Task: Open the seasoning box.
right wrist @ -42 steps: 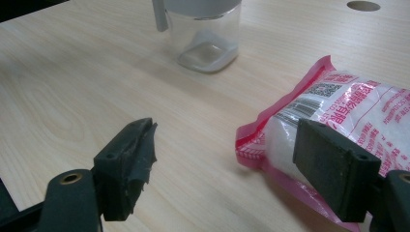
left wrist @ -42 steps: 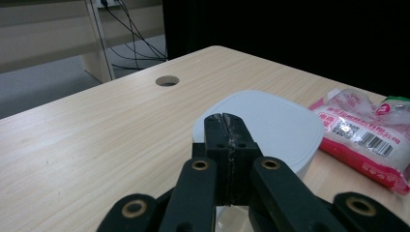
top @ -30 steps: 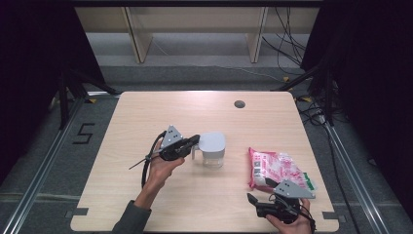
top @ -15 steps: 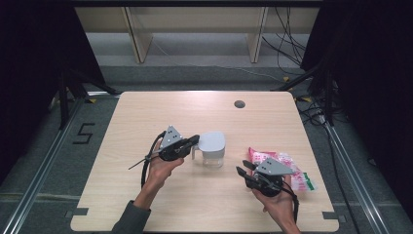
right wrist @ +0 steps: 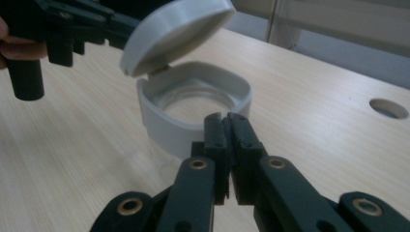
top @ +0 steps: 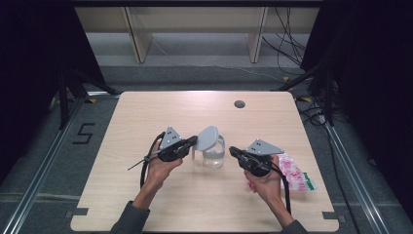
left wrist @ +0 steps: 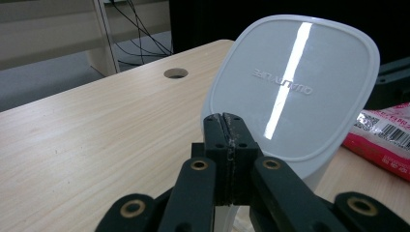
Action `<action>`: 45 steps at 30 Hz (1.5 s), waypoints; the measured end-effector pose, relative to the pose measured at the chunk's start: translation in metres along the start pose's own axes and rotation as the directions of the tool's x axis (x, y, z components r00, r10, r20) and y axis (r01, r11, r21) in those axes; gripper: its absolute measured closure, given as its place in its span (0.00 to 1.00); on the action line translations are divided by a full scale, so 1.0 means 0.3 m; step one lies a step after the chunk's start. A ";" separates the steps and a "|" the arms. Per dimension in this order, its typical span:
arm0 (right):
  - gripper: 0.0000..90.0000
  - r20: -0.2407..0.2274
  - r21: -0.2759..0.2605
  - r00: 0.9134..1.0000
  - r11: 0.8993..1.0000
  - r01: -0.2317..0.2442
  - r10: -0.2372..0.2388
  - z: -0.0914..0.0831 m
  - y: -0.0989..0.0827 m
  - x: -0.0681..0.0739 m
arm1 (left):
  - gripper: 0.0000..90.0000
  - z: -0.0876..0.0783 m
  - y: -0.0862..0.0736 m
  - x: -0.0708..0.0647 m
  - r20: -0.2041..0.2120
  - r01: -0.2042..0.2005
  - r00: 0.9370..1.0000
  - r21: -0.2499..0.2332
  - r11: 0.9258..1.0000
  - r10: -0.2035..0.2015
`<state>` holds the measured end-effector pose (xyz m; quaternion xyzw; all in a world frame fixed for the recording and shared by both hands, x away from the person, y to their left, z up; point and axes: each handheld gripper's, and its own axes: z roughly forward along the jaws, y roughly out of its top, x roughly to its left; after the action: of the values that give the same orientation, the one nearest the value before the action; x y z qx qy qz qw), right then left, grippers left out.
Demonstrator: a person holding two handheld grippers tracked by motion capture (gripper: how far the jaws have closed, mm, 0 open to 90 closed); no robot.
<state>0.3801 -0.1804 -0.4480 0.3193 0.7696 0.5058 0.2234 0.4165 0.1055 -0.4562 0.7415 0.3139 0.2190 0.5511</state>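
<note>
At table middle: clear jar [top: 213, 157] stands, grey flip lid [top: 208, 138] tipped up. Left gripper [top: 193, 140] closed, tips at lid's edge; whether it pinches lid, cannot tell. Right gripper [top: 233, 151] near jar, jaws just shut, nothing between them. Pink packet [top: 296, 173] lies behind right hand. Step: jar held open. Next, likely: fetch packet for filling.

Around jar [top: 213, 152]: bare tabletop [top: 160, 117] behind and in front; left gripper [top: 193, 141] blocks its left, right gripper [top: 233, 151] near its right, pink packet [top: 296, 174] beyond.
</note>
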 end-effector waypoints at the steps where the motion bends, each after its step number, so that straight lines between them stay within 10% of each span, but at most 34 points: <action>1: 0.99 -0.012 0.022 1.000 1.000 0.011 -0.011 0.008 0.017 0.003 | 0.98 0.001 -0.001 0.002 0.007 0.002 1.000 -0.004 1.000 -0.001; 8: 1.00 -0.036 0.018 0.999 0.999 -0.033 0.033 0.060 0.051 0.015 | 0.98 0.000 -0.001 0.003 0.011 -0.009 1.000 -0.010 1.000 0.009; 17: 1.00 -0.050 -0.019 0.998 0.999 0.026 -0.027 0.097 0.091 0.041 | 0.93 -0.034 0.012 0.010 -0.011 -0.043 0.999 -0.015 0.999 0.042; 27: 1.00 -0.077 -0.035 0.997 0.999 0.002 -0.005 0.113 0.112 0.086 | 0.47 -0.175 -0.055 -0.041 0.026 -0.150 0.989 0.081 0.985 0.149; 45: 1.00 -0.112 -0.030 0.992 0.998 0.054 -0.057 0.138 0.142 0.150 | 0.33 -0.189 -0.192 -0.050 0.072 -0.095 0.994 0.208 0.974 0.082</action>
<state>0.3878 -0.1097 -0.4258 0.2658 0.7826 0.5269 0.1979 0.3550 0.1448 -0.4940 0.8154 0.2845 0.1854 0.4688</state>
